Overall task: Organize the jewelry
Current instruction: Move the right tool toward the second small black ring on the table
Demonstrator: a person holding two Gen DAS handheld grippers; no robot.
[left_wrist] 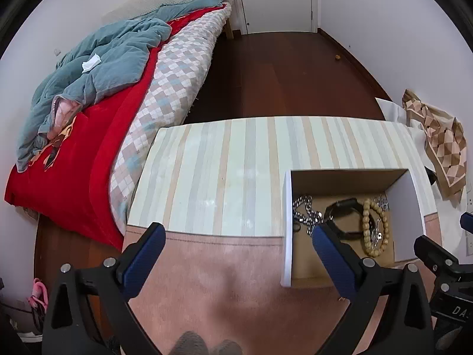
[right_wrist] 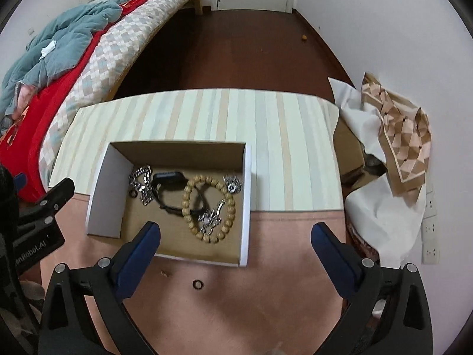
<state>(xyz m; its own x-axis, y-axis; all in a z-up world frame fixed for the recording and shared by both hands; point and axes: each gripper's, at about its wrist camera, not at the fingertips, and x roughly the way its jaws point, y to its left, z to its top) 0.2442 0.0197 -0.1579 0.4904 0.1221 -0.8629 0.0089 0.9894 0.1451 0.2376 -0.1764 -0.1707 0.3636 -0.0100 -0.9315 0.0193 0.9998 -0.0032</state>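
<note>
An open cardboard box (right_wrist: pixel 245 195) with white outer walls sits on the table; it also shows in the left wrist view (left_wrist: pixel 286 230). Inside lie a wooden bead bracelet (right_wrist: pixel 227 222) (left_wrist: pixel 366 224), a black watch (right_wrist: pixel 168 177) (left_wrist: pixel 343 207), a silver chain (right_wrist: pixel 142 180) (left_wrist: pixel 304 207) and small silver pieces (right_wrist: pixel 211 217). A small dark ring (right_wrist: pixel 197 284) lies on the pink cloth in front of the box. My right gripper (right_wrist: pixel 235 236) is open above the box's near edge. My left gripper (left_wrist: pixel 238 236) is open, left of the box.
The table has a striped cloth (right_wrist: pixel 207 112) and a pink cloth (right_wrist: pixel 266 295). A bed (left_wrist: pixel 88 118) stands to the left. A patterned scarf (right_wrist: pixel 405 139) on white fabric lies to the right. Dark wood floor (right_wrist: pixel 221 50) is beyond.
</note>
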